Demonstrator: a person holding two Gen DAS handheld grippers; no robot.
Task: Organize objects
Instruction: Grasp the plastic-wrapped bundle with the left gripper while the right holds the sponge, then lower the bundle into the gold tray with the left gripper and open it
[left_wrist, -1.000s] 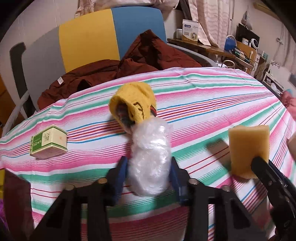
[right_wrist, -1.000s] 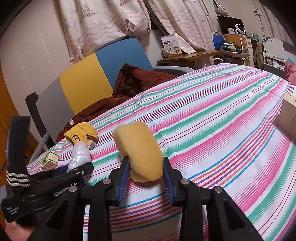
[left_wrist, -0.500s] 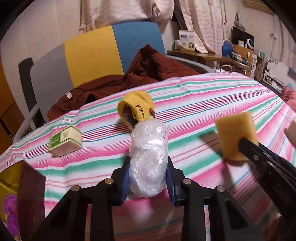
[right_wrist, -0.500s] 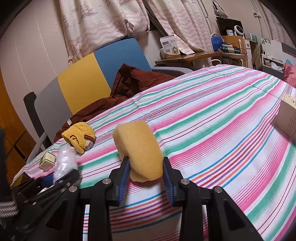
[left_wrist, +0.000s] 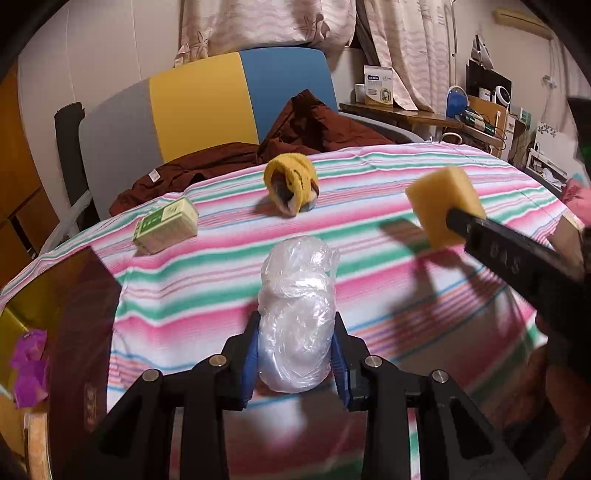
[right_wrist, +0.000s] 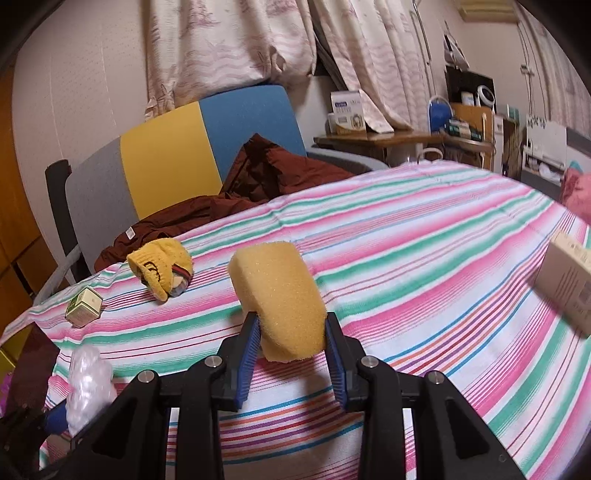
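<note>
— Well, saw the left gripper clamped on a crumpled clear plastic bundle, blue pads pressed into both its sides, held up off the striped tablecloth.

— And the right?

— Likewise full: right gripper closed on a yellow sponge, lower end pinched, upper end leaning toward eleven o'clock. From the left wrist, spotted that sponge at about two o'clock, clear of the cloth.

— Anything left lying?

— Found a yellow knit sock at twelve o'clock near the far edge, and a small green-and-cream box at ten o'clock, well apart from it. Noted a tan carton at three o'clock from the right wrist, cut off by the frame.

— Behind the table?

— Made out a grey, yellow and blue chair with a maroon garment draped on it.
</note>
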